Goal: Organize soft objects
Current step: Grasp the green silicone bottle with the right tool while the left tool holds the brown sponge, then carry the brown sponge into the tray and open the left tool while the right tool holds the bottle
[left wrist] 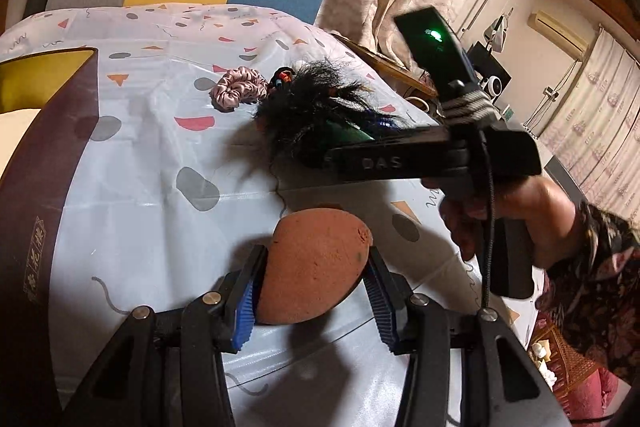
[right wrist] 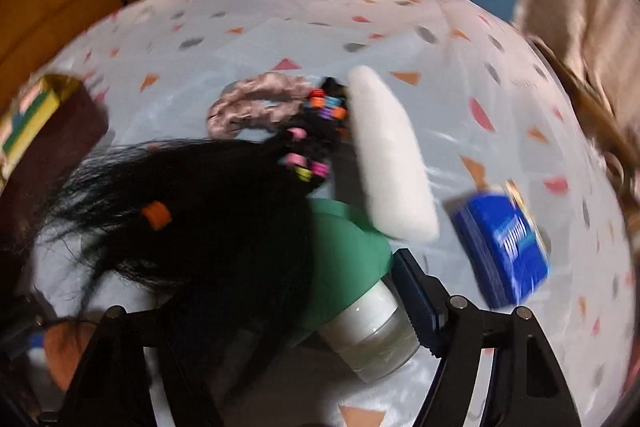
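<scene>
1. The left tool (left wrist: 310, 291) is clamped on a rust-brown, egg-shaped foam sponge (left wrist: 310, 267). Its blue ribbed pads press both flanks, holding the sponge clear above the table (left wrist: 140, 187). That suits carrying it to a container.
2. A dark maroon box with a gold lining (left wrist: 48, 155) sits at the table's left edge, probably the destination.
3. The right tool (right wrist: 280, 311) holds a black shaggy hairpiece with coloured beads (right wrist: 192, 227) and a green-capped clear bottle (right wrist: 360, 291). One pad touches the bottle. The other finger is hidden by hair, so I cannot tell whether the grip is closed.
4. On the table lie a pink satin scrunchie (right wrist: 248, 103), a white oval pad (right wrist: 390, 155) and a blue packet (right wrist: 504, 251), still unsorted.
</scene>
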A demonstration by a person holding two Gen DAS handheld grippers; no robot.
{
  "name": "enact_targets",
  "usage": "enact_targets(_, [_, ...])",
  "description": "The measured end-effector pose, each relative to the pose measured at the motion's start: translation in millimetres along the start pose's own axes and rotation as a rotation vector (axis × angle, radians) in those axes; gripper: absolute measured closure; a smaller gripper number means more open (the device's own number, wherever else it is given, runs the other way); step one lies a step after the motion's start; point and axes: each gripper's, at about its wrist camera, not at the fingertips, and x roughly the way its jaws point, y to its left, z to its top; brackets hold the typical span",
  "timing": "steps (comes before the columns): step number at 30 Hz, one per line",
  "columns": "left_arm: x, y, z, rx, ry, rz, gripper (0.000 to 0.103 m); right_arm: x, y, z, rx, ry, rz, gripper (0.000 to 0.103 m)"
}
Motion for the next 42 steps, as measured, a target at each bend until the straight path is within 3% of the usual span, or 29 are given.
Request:
enact_targets(11, [-0.4,-0.1,0.3,-0.001,-0.001,0.000,0.054,-51.7,-22.9,-73.8,0.264,-0.103,0.044,0.031])
enact_targets(16, [0.0,-3.9,1.7,0.010,0.014,0.014,0.054,-65.3,-17.5,-99.8,0.335,-0.205,-0.039,0.031])
enact_targets(20, [-1.4,-7.6,5.4,0.012,0.047,0.017,0.055,-62.6,-9.7,-103.7,0.321,-0.226,-0.121,0.035])
enact_targets(24, [-9.5,-0.4,7.6,-0.072,0.048,-0.001,0.057,-61.5,-6.7,-103.9,0.289,-0.227,-0.170,0.040])
enact_targets(35, [-58.3,-16.7,10.2,-0.049,-0.014,-0.042,0.057,-61.0,-6.2,-106.4,0.288,-0.232,-0.193,0.041])
enact_targets(42, [-93.7,-5.5,14.9,-0.076,-0.035,-0.019,0.057,-61.1,-5.5,-106.1,0.288,-0.230,-0.195,0.041])
